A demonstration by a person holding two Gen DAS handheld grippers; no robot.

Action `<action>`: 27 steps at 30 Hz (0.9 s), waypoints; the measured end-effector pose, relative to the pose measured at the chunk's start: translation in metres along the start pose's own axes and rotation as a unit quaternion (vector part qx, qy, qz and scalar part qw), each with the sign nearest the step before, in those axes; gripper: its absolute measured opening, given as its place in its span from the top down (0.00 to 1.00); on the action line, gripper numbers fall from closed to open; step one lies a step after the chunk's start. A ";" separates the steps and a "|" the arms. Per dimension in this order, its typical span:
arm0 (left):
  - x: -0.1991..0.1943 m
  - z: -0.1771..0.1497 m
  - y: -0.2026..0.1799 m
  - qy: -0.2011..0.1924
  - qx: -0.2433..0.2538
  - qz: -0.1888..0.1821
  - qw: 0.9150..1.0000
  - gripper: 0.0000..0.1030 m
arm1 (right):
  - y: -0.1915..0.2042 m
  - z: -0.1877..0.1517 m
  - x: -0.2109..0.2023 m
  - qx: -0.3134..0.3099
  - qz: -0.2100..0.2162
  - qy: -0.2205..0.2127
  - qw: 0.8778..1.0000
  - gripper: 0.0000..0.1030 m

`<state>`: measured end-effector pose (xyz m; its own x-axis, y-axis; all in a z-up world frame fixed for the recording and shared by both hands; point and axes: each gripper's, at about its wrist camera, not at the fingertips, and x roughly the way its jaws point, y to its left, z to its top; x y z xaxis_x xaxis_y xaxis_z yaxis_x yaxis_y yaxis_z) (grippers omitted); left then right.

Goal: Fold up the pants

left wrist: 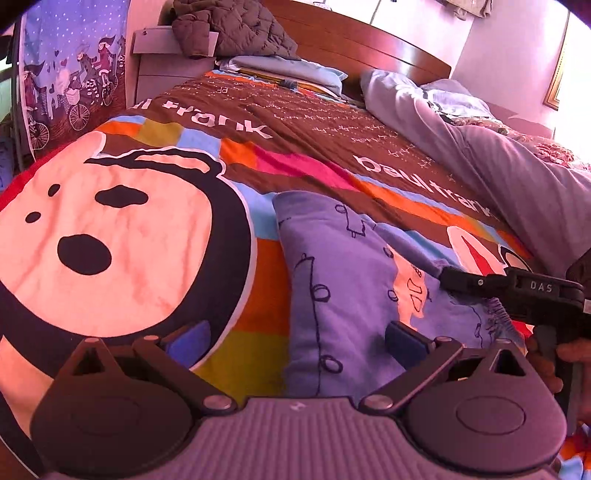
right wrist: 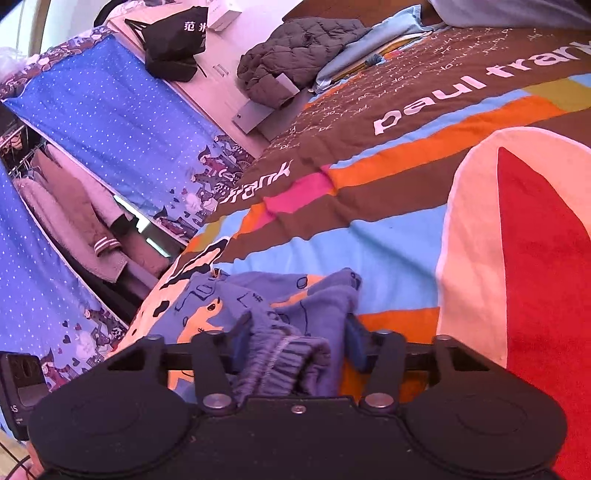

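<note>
Right gripper point(right wrist: 295, 338) apparently pinches the pants point(right wrist: 266, 314) waistband to fold them; left gripper point(left wrist: 295, 339) hovers open above the bed point(left wrist: 110, 221).

From the left wrist, we see open bedspread point(left wrist: 122, 221) from nine to twelve o'clock. The pants point(left wrist: 343, 295) lie ahead at one o'clock; the right gripper point(left wrist: 517, 291) blocks three o'clock. A grey duvet point(left wrist: 498, 166) banks up at two o'clock, with pillows point(left wrist: 295, 72) and a jacket point(left wrist: 236, 29) at the headboard point(left wrist: 369, 40).
</note>
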<state>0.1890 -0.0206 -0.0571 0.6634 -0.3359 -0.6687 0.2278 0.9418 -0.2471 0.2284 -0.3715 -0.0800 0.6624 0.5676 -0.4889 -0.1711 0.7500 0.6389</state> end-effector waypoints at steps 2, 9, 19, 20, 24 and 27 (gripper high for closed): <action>0.000 0.000 0.001 -0.002 -0.001 0.002 1.000 0.04 | 0.004 -0.001 0.002 -0.010 -0.005 0.002 1.000 0.59; -0.006 0.001 0.004 -0.007 -0.016 -0.016 1.000 0.25 | 0.000 -0.001 0.002 0.001 0.008 0.003 1.000 0.54; -0.002 -0.003 0.012 0.010 -0.065 -0.070 0.995 0.68 | 0.009 -0.004 0.002 -0.020 -0.005 -0.004 1.000 0.65; -0.002 -0.002 0.014 0.011 -0.073 -0.073 0.995 0.70 | 0.012 -0.005 0.001 -0.025 -0.009 -0.006 1.000 0.67; -0.004 -0.001 0.015 0.015 -0.102 -0.071 0.992 0.79 | 0.022 -0.009 -0.001 -0.032 -0.025 -0.015 0.999 0.71; -0.010 0.002 0.010 0.019 -0.108 -0.058 0.992 0.82 | 0.033 -0.014 -0.009 -0.025 -0.032 -0.032 0.999 0.75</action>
<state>0.1859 -0.0079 -0.0512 0.6133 -0.4461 -0.6519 0.1410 0.8738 -0.4654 0.2071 -0.3473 -0.0630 0.7186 0.4961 -0.4873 -0.1625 0.8012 0.5760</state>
